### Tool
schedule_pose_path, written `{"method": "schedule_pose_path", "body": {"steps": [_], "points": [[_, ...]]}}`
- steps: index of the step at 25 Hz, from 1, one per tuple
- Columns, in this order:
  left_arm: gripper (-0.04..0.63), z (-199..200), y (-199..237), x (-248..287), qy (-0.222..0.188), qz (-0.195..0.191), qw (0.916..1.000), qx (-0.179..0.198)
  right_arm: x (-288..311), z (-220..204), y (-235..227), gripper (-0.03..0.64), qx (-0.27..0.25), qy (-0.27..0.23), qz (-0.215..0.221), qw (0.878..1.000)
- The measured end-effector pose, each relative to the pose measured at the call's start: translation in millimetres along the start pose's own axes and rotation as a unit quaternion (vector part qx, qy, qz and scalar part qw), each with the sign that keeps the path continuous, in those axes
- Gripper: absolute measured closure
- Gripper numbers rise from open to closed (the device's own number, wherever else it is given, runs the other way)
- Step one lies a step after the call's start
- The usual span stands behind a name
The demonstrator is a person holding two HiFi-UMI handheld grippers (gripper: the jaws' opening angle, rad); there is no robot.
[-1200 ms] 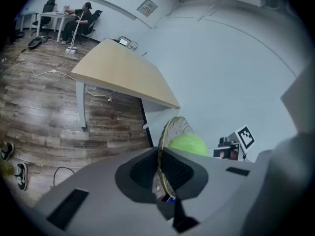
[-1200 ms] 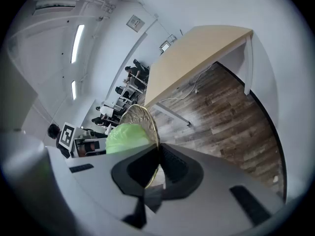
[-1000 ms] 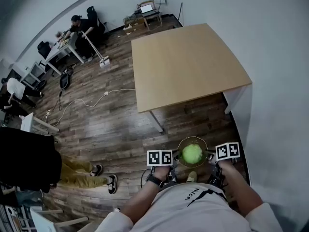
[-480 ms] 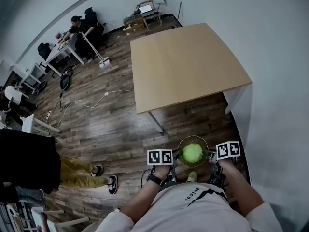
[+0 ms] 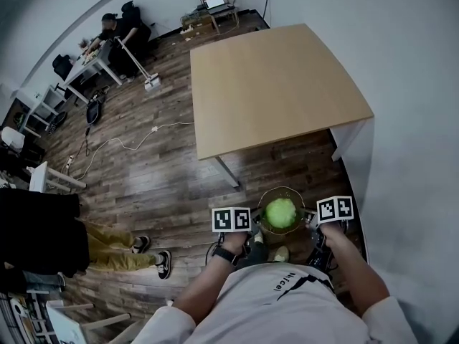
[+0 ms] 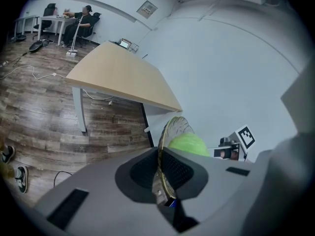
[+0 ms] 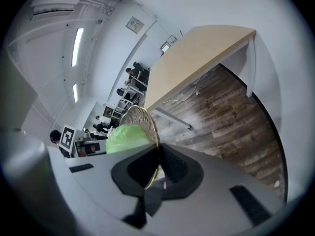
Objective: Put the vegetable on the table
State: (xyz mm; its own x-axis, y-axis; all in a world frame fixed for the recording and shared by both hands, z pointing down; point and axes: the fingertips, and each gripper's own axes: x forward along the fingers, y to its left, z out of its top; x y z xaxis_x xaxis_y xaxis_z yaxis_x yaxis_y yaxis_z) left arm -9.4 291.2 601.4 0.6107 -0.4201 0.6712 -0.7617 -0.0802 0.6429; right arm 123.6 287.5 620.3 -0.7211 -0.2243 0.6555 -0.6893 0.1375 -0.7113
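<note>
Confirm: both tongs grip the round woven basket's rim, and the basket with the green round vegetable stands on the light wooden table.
No: the head view shows the round woven basket with the green round vegetable over the floor, short of the light wooden table. Left tongs and right tongs do grip its rim.

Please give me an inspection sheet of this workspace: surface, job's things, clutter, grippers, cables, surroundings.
Surface: wooden table, top bare.
Job's things: green vegetable lies in a wire basket, held above the floor, short of the table.
Clutter: nothing seen.
Grippers: left gripper and right gripper each have jaws shut on the basket's rim, opposite sides.
Cables: white cable on the floor, left of the table.
Surroundings: white wall at right; person seated at a far desk; another person's shoes at left.
</note>
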Motion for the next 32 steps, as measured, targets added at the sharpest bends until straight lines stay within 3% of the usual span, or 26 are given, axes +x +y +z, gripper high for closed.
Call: {"method": "schedule_pose_path", "body": {"steps": [13, 26, 32], "points": [[0.565, 76.3, 31.9, 38.3, 0.017, -0.012, 0.9998, -0.003, 40.8, 75.0, -9.5, 0.592, 0.019, 0.003, -0.017, 1.0], [0.565, 250.2, 86.5, 81.2, 0.035, -0.026, 0.9987, 0.028, 115.1, 234.3, 6.8, 0.592, 0.04, -0.026, -0.029, 0.998], [0.565, 309.7, 100.9, 102.1, 0.036, -0.03, 0.9985, 0.029, 136.0, 295.4, 6.1, 0.592, 0.041, -0.033, -0.039, 0.998]]}}
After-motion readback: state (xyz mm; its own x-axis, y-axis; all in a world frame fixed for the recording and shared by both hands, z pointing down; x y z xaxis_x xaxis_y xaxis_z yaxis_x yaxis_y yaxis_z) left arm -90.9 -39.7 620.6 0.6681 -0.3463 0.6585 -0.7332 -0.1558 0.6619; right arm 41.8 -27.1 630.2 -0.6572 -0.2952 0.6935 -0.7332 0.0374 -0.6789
